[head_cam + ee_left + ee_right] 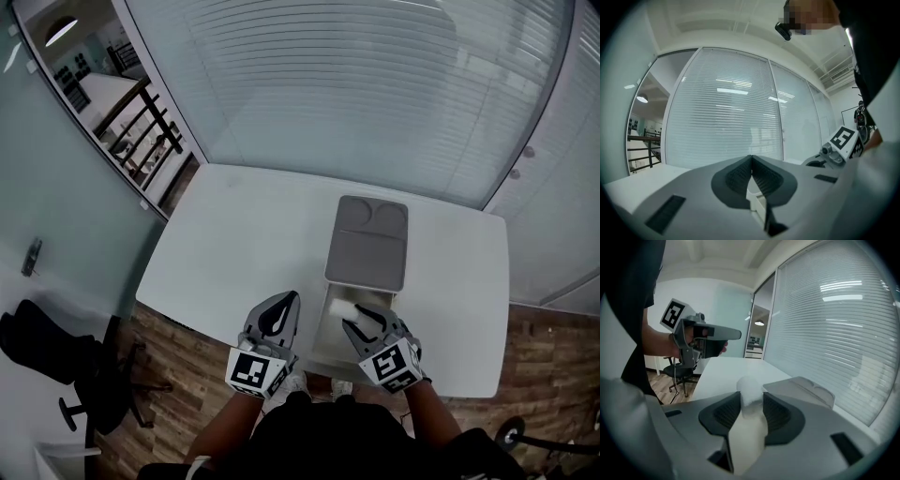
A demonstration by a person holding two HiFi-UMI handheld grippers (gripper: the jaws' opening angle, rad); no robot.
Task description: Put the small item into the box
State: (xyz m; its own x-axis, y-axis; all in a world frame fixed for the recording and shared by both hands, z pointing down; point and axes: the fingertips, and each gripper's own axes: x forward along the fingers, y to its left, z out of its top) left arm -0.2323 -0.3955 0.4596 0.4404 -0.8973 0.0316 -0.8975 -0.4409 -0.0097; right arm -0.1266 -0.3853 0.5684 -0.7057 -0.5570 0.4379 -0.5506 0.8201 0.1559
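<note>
In the head view my right gripper [354, 317] is shut on a small white roll-shaped item [341, 307] and holds it over the near, open part of the pale box [324, 330]. The box's grey lid [367, 246] lies flat on the far side. In the right gripper view the white item [749, 389] sticks up between the dark pads, with the lid [802, 387] beyond it. My left gripper [284, 306] hovers just left of the box, jaws shut on nothing; in its own view the tips [751, 158] meet.
The box stands on a white table [234, 244] near its front edge. A glass wall with blinds [375, 84] runs behind the table. A black office chair [56, 361] stands on the wooden floor at the lower left.
</note>
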